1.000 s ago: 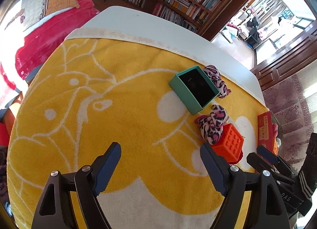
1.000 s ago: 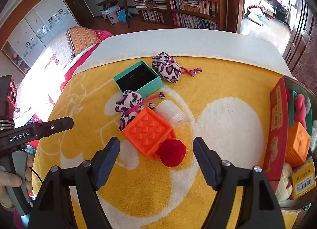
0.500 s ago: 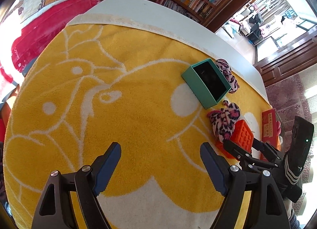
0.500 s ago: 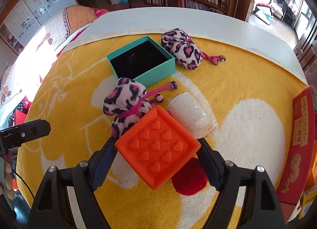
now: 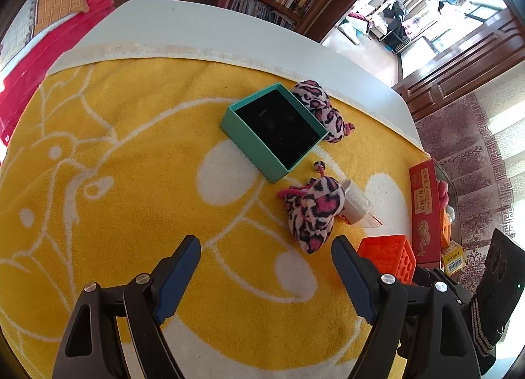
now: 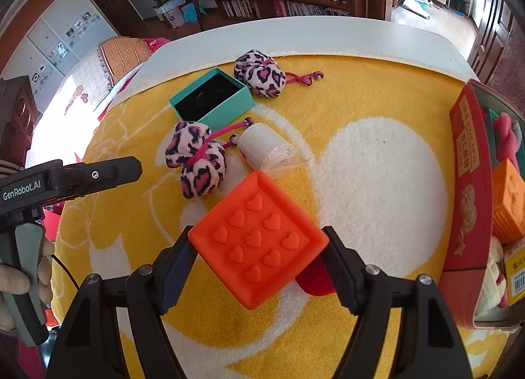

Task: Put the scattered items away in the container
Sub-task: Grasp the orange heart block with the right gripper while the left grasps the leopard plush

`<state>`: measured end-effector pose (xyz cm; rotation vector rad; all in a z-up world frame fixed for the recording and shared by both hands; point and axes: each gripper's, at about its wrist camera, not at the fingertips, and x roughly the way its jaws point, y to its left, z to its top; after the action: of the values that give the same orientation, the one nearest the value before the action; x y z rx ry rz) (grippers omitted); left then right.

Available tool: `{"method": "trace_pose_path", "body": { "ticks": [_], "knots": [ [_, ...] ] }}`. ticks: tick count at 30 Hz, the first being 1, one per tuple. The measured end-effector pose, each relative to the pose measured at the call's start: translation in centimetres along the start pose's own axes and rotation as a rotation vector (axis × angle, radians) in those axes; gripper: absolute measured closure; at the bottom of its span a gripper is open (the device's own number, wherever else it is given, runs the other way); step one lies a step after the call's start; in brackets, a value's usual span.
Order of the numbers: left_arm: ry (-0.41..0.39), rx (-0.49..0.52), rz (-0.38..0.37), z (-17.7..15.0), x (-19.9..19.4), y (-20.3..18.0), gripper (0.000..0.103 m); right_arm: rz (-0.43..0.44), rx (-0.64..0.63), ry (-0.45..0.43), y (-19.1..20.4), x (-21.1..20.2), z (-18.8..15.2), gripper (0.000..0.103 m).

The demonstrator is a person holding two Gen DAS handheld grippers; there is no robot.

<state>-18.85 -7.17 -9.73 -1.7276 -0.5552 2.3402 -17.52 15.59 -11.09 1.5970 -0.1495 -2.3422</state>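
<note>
Left gripper: jaws spread wide over bare yellow blanket, nothing between them.
Teal box: open, dark-lined, far left of centre on the blanket.
Far leopard pouch: just beside the teal box's right side, pink cord trailing right.
Near leopard pouch: nearer than the box, its cord ends by the white roll.
White roll: lying on its side, just beyond the orange block's far corner.
Orange block: heart-studded, set corner-on between the right gripper's fingers.
Right gripper: jaws closing on the orange block; both pads look to meet its opposite corners.
Red ball: mostly hidden under the block's right edge.
Container: far right at the bench edge, a red carton standing against its near wall, another orange cube inside.
</note>
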Motion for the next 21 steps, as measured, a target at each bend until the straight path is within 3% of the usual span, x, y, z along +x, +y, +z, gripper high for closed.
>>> {"method": "trace_pose_path", "body": {
  "ticks": [6, 11, 12, 14, 21],
  "knots": [
    [-0.001, 0.077, -0.013, 0.7, 2.8, -3.6, 0.019, -0.021, -0.011, -0.053, -0.2, -2.8, -1.3, 0.025],
    [-0.007, 0.148, 0.044, 1.1, 5.4, -5.0, 0.021, -0.015, 0.024, -0.093, -1.2, -5.2, -2.0, 0.025],
    [-0.007, 0.152, 0.048, 1.1, 5.9, -5.0, 0.04, -0.016, 0.029, -0.102, -1.4, -5.7, -2.1, 0.025],
    [0.03, 0.14, 0.062, 1.1, 7.0, -4.5, 0.063, -0.021, 0.036, -0.121, -1.7, -6.7, -2.3, 0.025],
    [-0.011, 0.135, 0.062, 0.8, 5.2, -4.1, 0.063, -0.009, 0.077, -0.184, -3.5, -9.5, -2.5, 0.025]
  ]
}}
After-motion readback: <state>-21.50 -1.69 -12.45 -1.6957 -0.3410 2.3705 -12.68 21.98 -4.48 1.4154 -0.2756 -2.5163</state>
